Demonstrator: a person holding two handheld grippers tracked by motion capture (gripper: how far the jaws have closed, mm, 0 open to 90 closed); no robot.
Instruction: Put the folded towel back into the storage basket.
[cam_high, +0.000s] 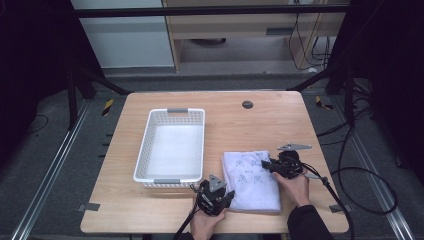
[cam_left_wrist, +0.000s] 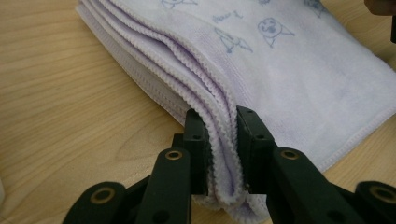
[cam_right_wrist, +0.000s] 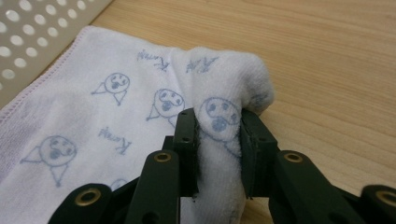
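Left tool (cam_left_wrist: 219, 154) clamps folded towel (cam_high: 252, 181) stacked edge; right tool (cam_right_wrist: 217, 154) pinches raised fold; white basket (cam_high: 172, 145) beside, on surface (cam_high: 270, 120).

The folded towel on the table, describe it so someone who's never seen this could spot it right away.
On the light wooden table, look at the near right part, beside the white perforated basket. The folded towel lies flat there, with the left tongs and right tongs each pinching an edge. It is pale lilac-white with small blue cartoon faces, the one soft thing there.
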